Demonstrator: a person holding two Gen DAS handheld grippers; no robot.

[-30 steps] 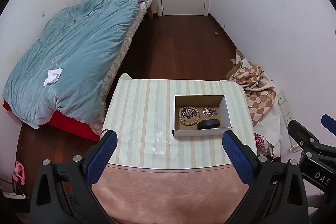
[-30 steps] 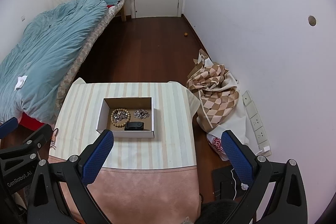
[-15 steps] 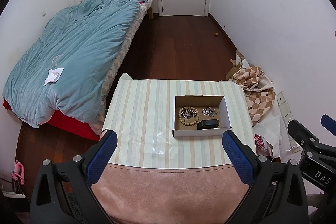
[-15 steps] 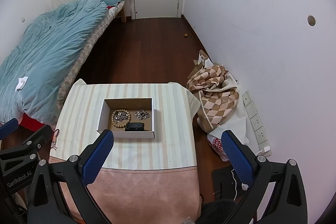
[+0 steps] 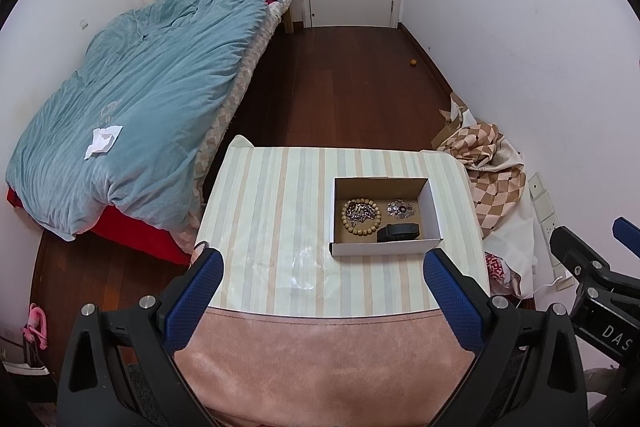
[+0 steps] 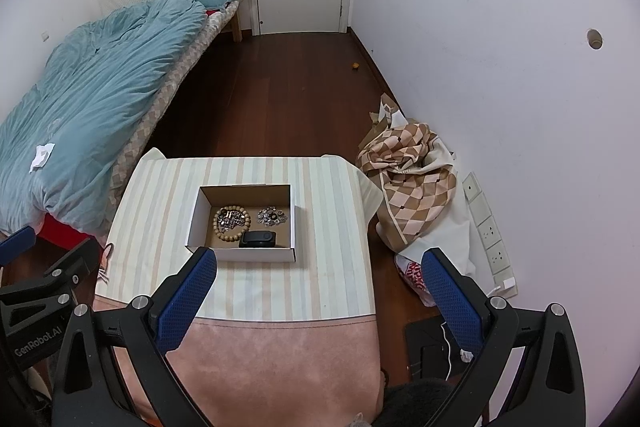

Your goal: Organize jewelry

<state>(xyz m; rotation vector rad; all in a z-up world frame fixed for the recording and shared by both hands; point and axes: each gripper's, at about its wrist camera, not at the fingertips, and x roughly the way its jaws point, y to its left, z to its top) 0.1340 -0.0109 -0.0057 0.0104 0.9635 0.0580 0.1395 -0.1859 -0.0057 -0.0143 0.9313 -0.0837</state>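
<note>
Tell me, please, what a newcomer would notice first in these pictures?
Probably the open cardboard box on the striped table, holding a wooden bead bracelet, silvery trinkets and a black case. Behind and left lies a bed with a rumpled blue duvet.

Left tongs (image 6: 36, 311) read "GenRobot.AI"; right tongs (image 5: 600, 291) show "DAS".

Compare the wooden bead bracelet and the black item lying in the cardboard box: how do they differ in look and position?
The wooden bead bracelet is a tan ring of round beads with metallic pieces inside it; the black item is a solid, dark, oblong block. The bracelet lies toward the box's left side, the black item against its near wall. Both rest flat in the cardboard box, untouched by either claw.
</note>
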